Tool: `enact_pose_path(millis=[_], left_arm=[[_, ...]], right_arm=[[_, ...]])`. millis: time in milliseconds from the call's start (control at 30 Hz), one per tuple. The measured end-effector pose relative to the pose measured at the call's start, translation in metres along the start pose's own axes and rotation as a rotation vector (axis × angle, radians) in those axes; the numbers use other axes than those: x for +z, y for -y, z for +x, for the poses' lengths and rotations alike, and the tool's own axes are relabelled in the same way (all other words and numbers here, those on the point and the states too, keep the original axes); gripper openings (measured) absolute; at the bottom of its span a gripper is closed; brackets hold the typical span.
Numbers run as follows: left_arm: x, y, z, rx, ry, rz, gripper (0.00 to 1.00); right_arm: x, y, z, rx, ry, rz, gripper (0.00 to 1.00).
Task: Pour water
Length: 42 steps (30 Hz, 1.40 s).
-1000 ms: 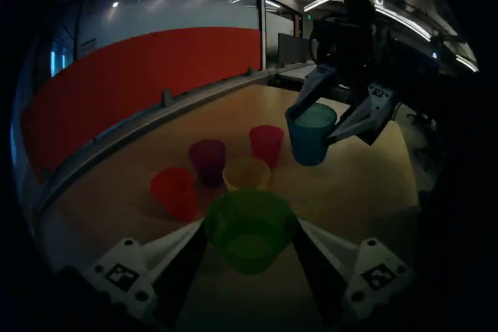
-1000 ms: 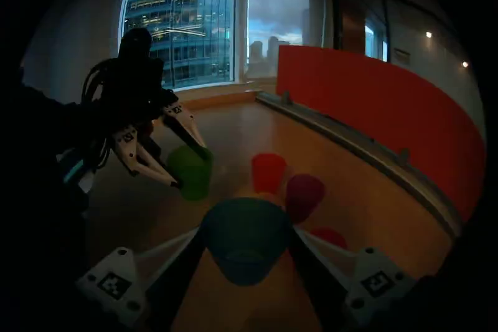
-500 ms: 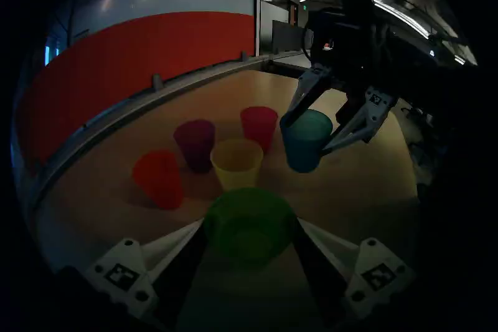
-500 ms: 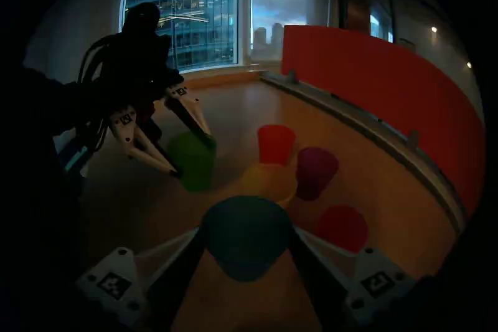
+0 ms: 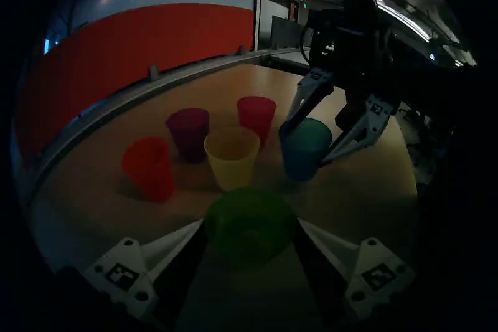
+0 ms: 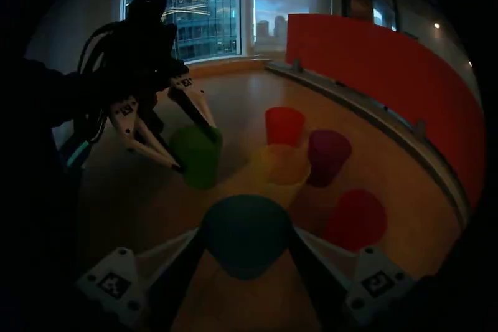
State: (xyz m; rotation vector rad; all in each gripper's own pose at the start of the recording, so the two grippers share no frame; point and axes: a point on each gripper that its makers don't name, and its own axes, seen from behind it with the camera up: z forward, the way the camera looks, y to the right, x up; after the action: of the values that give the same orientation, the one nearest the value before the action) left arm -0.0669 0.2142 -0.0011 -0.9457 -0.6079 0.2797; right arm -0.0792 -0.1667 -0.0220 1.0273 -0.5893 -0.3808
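1. Dim office light falls on a wooden table (image 5: 355, 189) edged by a red partition (image 5: 124, 39). The gloom hides whether any cup holds water.
2. The left gripper (image 5: 249, 221) is clenched on a green cup (image 5: 249, 235), with a finger pressing on each side of it.
3. The right gripper (image 6: 247, 232) grasps a teal cup (image 6: 247, 241) the same way. I cannot tell whether either held cup rests on the table or hangs just above it.
4. A yellow cup (image 5: 232, 154) stands open between the two held cups. A purple cup (image 5: 188, 132) and a crimson cup (image 5: 256, 114) stand close behind it, and a red cup (image 5: 148, 167) stands to one side.
5. Judged risks:
   - Both grippers sit near the yellow cup, so tipping either held cup could swing a finger into it or into the other gripper and topple something.
   - These cups look thin and tapered. A hard squeeze may buckle the wall, and a loose one may let the cup slide out when it is tilted.
   - A fast tilt could send water past the rim onto the wood, and the neighbouring cups are close enough to catch the spill.
   - Poor light makes the fill level hard to judge, so overfilling is likely.
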Motion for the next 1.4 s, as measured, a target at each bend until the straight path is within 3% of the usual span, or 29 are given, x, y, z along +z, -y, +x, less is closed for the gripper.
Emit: enact_pose_path(millis=[767,1400], left_arm=[[0.003,-0.001,-0.010,-0.028,-0.007,-0.018,0.88],[0.002,-0.001,-0.016,-0.006,0.020,-0.009,0.90]], right_arm=[[0.007,0.005,-0.008,0.011,0.016,0.005,0.93],[0.003,0.008,-0.016,0.014,0.016,-0.011,0.93]])
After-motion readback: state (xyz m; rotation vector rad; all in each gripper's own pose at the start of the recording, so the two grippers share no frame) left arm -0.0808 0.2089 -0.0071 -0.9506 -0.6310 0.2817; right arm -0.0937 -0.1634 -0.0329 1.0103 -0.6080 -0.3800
